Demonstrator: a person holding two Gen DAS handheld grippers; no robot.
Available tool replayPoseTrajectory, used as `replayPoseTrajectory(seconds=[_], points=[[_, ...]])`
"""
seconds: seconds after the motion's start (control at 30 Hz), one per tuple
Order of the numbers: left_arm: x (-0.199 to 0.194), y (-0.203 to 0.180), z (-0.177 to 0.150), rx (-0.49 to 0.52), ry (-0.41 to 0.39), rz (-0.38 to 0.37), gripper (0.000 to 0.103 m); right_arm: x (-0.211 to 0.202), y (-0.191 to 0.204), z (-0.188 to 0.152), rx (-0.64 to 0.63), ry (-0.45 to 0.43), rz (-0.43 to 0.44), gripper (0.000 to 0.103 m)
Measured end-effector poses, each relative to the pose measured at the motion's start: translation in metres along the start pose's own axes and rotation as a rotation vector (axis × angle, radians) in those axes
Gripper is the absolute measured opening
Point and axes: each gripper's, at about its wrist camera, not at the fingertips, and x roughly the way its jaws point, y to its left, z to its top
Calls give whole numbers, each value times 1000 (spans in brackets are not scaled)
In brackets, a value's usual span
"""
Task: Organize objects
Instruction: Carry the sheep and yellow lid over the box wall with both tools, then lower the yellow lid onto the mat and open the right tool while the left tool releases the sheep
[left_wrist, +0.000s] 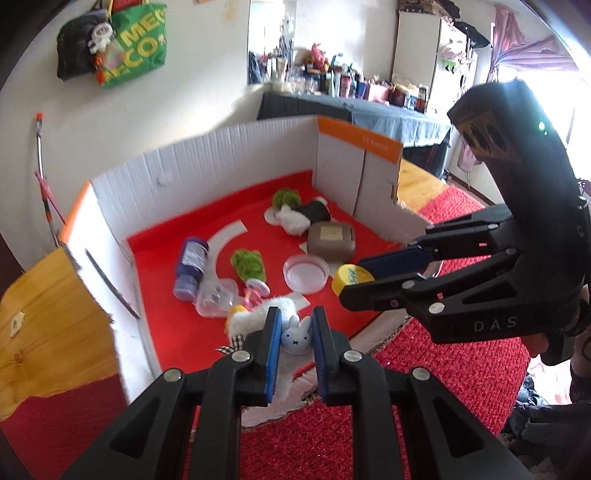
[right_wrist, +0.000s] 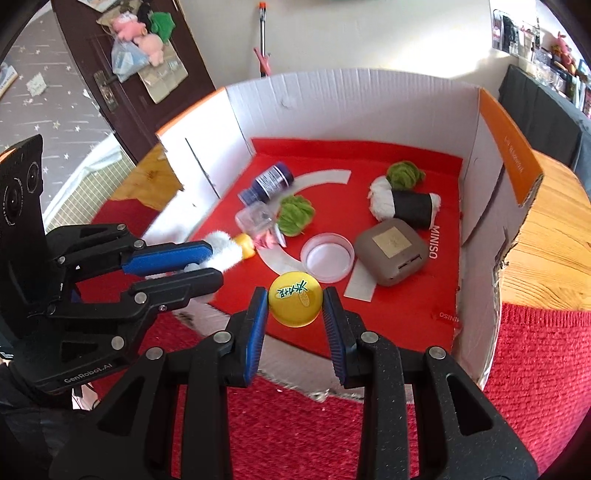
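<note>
My left gripper (left_wrist: 294, 326) is shut on a small pale-blue bunny figure (left_wrist: 295, 336), held just above the near edge of an open white cardboard box (left_wrist: 207, 158) lined in red. My right gripper (right_wrist: 294, 295) is shut on a round yellow tin (right_wrist: 294, 301) over the box's front edge. In the left wrist view the right gripper (left_wrist: 351, 281) holds the tin (left_wrist: 347, 277) from the right. In the right wrist view the left gripper (right_wrist: 216, 261) reaches in from the left, next to a white fluffy toy (right_wrist: 225, 251); the bunny is mostly hidden there.
In the box (right_wrist: 332, 99) lie a purple bottle (right_wrist: 267, 182), two green fuzzy balls (right_wrist: 295, 214), a black-and-white plush roll (right_wrist: 404, 203), a brown square case (right_wrist: 391, 251), a pink-rimmed lid (right_wrist: 327, 258) and a clear container (right_wrist: 256, 219). The box sits on a wooden table (right_wrist: 546, 240) with a red mat (right_wrist: 535, 369).
</note>
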Motion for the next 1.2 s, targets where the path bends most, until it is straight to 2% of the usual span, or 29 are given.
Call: replayPoseTrajectory(seconds=[0.17,0.33,0.63,1.2], points=[[16,7,-1,-25,63,-51,17,8,-4,3,-12,48,-17,29],[29,11,-2,-34,96,-37,17,15,-9,4,-8,92,-21,29],[38,14,1,-28,77,28,17,24,-19,4,12,118,-40,29],[36,17,0,-47,47,63,19,24,-18,4,25,81,-62,30]])
